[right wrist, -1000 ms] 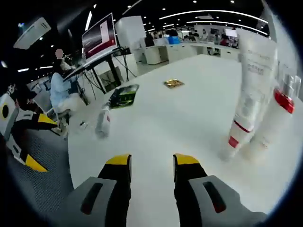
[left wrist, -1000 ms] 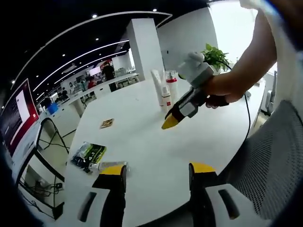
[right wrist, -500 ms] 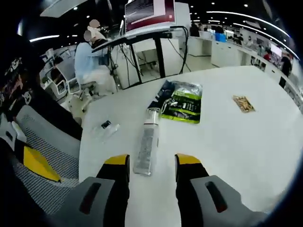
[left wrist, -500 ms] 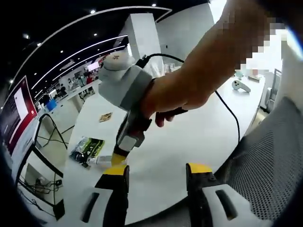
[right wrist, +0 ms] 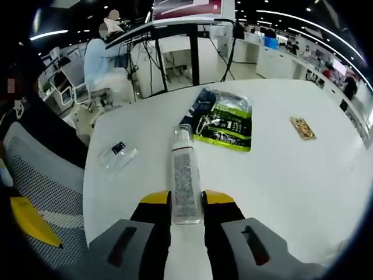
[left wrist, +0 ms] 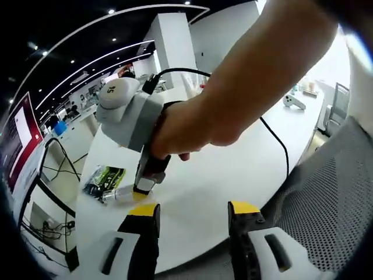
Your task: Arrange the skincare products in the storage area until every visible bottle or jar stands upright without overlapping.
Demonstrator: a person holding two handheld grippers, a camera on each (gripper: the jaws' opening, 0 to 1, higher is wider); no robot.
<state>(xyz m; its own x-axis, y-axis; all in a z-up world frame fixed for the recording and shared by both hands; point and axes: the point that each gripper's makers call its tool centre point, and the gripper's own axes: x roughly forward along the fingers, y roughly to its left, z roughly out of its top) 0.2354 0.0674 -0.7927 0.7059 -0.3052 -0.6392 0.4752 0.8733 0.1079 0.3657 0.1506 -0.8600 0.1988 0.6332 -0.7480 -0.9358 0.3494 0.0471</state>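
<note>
Gripping bottle [right wrist: 185, 181] | right tool [right wrist: 186, 201] | green packet [right wrist: 224, 121] beyond

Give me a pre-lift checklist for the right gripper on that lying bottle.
1. Bottle between the right gripper jaws: ok, the yellow tips sit against both its sides.
2. Grip firm enough to lift: cannot tell.
3. Bottle upright: not ok, it lies flat on the table.
4. Nearby clutter: ok, the green packet lies beyond the cap end and the small clear bag off to one side, both apart from the bottle.
5. Left gripper out of the way: ok, open and empty, near the table edge.
</note>
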